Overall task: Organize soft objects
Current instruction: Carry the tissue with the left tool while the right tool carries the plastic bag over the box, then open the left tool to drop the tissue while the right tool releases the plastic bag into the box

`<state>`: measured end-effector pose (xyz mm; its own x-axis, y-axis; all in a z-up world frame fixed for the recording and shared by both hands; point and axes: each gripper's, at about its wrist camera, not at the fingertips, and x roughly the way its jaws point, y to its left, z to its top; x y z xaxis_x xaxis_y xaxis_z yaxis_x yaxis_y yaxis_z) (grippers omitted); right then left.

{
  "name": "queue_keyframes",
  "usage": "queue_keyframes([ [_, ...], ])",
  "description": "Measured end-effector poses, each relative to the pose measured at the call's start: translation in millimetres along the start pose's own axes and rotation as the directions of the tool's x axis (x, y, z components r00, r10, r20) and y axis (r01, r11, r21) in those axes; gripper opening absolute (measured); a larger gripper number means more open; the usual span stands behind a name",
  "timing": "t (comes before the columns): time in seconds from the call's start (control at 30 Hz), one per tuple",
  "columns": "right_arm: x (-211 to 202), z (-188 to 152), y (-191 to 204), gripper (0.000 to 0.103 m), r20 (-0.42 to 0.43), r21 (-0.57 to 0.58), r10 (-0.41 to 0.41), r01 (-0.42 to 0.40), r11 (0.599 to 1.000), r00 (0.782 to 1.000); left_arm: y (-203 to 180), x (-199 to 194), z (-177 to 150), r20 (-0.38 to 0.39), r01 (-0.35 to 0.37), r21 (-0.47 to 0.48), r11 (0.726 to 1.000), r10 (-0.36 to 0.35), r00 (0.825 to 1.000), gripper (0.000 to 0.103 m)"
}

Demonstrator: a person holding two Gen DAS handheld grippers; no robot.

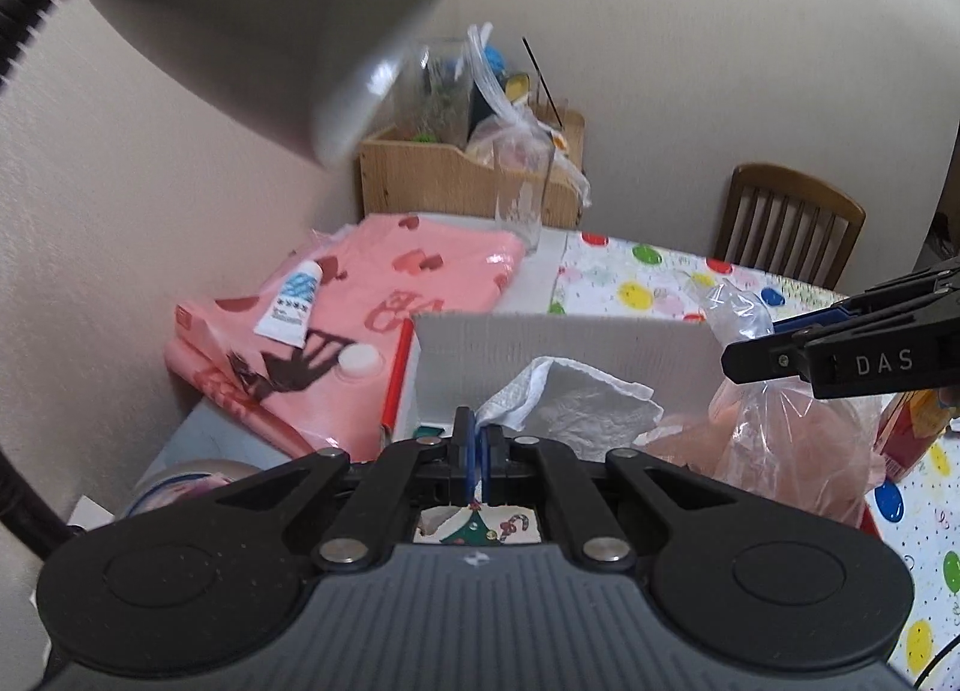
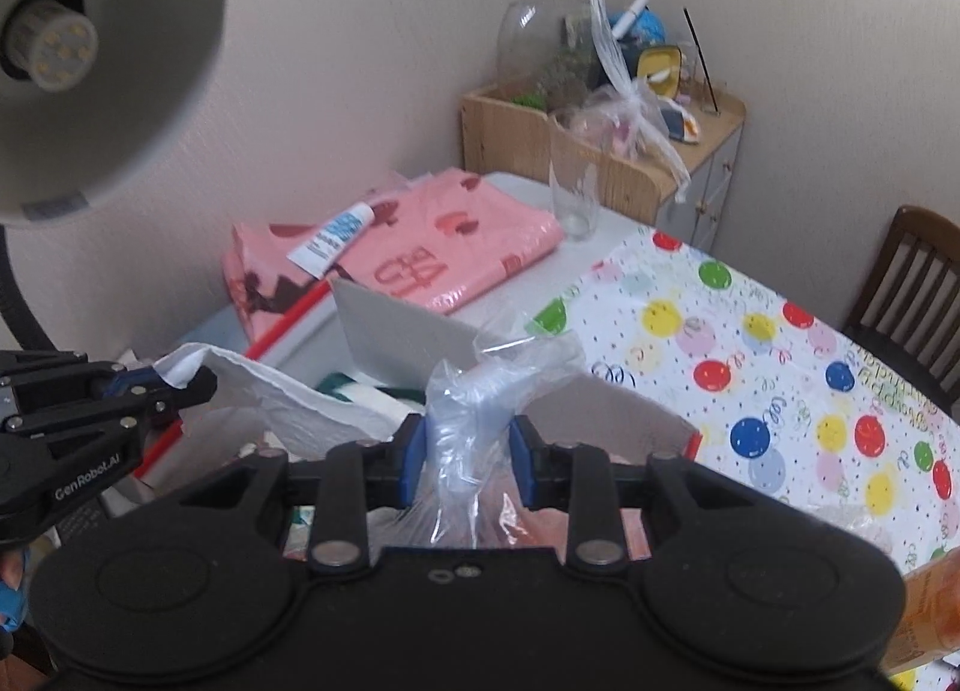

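Left claw [image 1: 478, 439] "GenRobot.AI" pinching paper towel [image 1: 570, 397]; right claw [image 2: 468, 451] "DAS" pinching plastic bag [image 2: 474, 409]

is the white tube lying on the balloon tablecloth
No, the white tube lies on the pink heart-print package, off to the left of the balloon tablecloth.

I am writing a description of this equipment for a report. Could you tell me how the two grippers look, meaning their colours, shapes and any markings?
Both are black plastic. The left gripper and right gripper have blue pads, linkage bars with silver rivets, and two round discs on a ribbed body. From the side, one reads "DAS", the other "GenRobot.AI". No cables or sleeves are visible.
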<state>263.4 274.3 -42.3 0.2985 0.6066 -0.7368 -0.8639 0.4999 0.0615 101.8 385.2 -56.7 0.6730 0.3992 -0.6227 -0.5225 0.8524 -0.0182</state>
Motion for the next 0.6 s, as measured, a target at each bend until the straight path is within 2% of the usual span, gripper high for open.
queue_keyframes([
  [0.3,27,-9,-11,0.031,-0.070,0.018,-0.032,0.033,0.999,0.997,-13,30,-12,-0.097,0.040,0.036,0.999,-0.036,0.995,0.002],
  [0.6,43,-15,-17,0.033,-0.106,0.029,-0.050,0.054,0.998,0.993,-19,51,-22,-0.197,0.075,0.053,0.996,-0.063,0.978,0.002],
])
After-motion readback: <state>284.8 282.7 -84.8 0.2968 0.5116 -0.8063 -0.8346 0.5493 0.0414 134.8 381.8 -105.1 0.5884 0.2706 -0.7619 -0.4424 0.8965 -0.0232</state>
